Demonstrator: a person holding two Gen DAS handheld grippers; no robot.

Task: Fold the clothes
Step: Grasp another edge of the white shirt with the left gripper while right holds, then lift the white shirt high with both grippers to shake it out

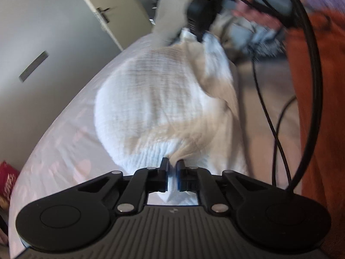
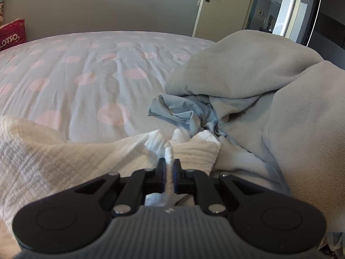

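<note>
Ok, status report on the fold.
Both tongs, left and right, shut on white muslin cloth. Cloth stretched over bed. Grey blanket alongside.

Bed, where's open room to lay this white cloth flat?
Free: the dotted sheet between the white cloth and the far wall, left of the grey blanket. Crowded: right side, where the blue garment bunches against the blanket.

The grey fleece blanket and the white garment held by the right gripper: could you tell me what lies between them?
A crumpled light-blue garment, seen in the right wrist view.
</note>
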